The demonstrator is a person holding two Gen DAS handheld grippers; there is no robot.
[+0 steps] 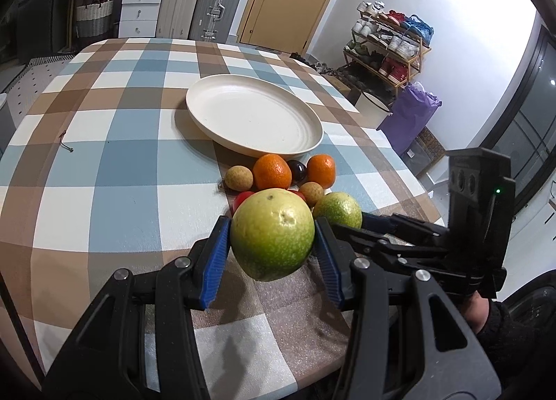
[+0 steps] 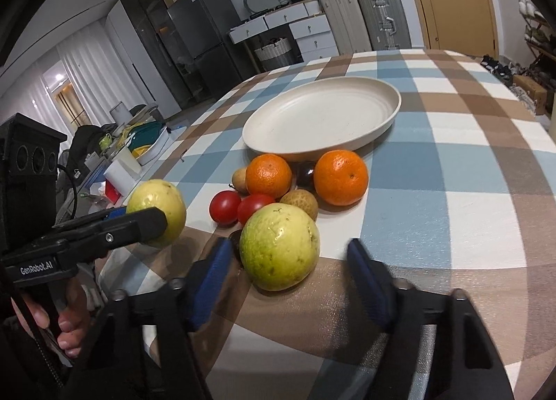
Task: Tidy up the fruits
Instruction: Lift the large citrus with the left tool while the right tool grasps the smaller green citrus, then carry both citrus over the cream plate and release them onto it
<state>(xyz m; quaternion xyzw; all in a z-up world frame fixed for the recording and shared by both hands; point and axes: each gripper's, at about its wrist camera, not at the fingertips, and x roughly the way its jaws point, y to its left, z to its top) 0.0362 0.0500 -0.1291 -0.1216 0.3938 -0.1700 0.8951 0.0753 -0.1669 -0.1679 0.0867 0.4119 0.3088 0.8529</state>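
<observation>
The left gripper [image 1: 272, 250] is clamped on one guava [image 1: 272, 233], both blue pads pressed to its sides, and it holds the fruit lifted above the near edge of the table [image 1: 114, 171]. The right gripper [image 2: 290, 271] has its jaws apart around the second guava [image 2: 279, 246], which sits on the cloth: the left pad is almost touching its skin, but on the other side I see a clear gap between pad and fruit, so it is not gripped yet. This guava lies straight ahead between the fingers, a little toward the left one (it is nearly round, so no long axis matters much). What matters for the coming move, I think, is the way to the plate [image 2: 389, 118]: it stands beyond the fruit pile, further along the same line both grippers point, and it is empty. Between the guavas and the plate lie two oranges [image 2: 268, 176], two tomatoes [image 2: 225, 207], small brown fruits and a dark one, so each guava must pass over them. The held guava looks ready to go first.
</observation>
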